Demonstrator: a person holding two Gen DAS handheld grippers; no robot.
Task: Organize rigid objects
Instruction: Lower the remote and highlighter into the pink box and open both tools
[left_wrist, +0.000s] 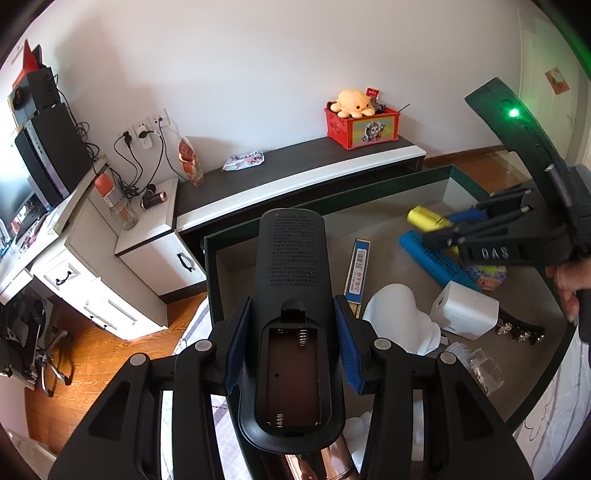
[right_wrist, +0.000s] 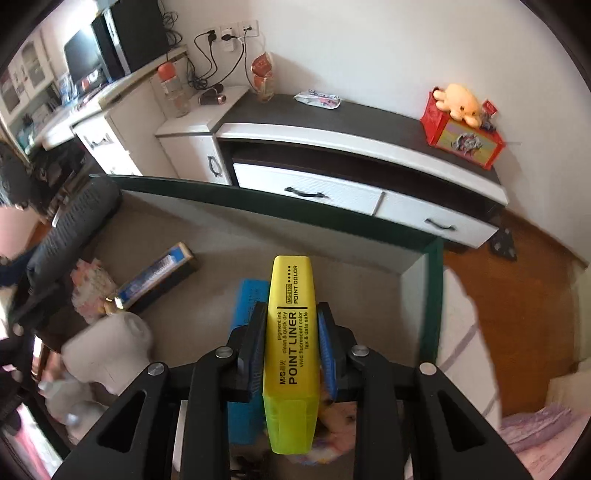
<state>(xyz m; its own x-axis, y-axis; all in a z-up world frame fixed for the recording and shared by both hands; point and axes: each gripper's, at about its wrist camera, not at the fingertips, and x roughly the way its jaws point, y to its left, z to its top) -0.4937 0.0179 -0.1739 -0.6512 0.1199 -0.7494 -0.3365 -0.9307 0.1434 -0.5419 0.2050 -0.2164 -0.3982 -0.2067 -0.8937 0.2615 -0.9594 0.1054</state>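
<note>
In the left wrist view we saw the left gripper (left_wrist: 291, 343) closed on a black remote control (left_wrist: 291, 295), its blue pads (left_wrist: 347, 347) pressing the two long sides. The remote lay with its back up, the battery compartment open and empty, and its far end reached over the near left corner of a green-edged tray (left_wrist: 332, 201). On the grey floor of the tray we saw a narrow blue and gold box (left_wrist: 357, 271) near the left wall, a white moulded piece (left_wrist: 400, 317) beside it toward the near edge, and a white charger block (left_wrist: 467, 308) next to that piece. A blue highlighter (left_wrist: 432, 258) lay toward the far right part of the tray. Above it the right gripper (left_wrist: 439, 230) came in from the right edge and held a yellow highlighter (left_wrist: 428, 217) by its tips. In the right wrist view we saw the right gripper (right_wrist: 291, 347) clamped on the yellow highlighter (right_wrist: 291, 350), which stood between the pads with its printed side toward the camera and its capped end near the lens. The blue highlighter (right_wrist: 249, 295) lay on the tray floor directly under it, partly hidden. The blue and gold box (right_wrist: 155, 275) lay toward the left wall of the tray (right_wrist: 430, 291), and the white moulded piece (right_wrist: 110, 350) sat nearer the camera, blurred.
</note>
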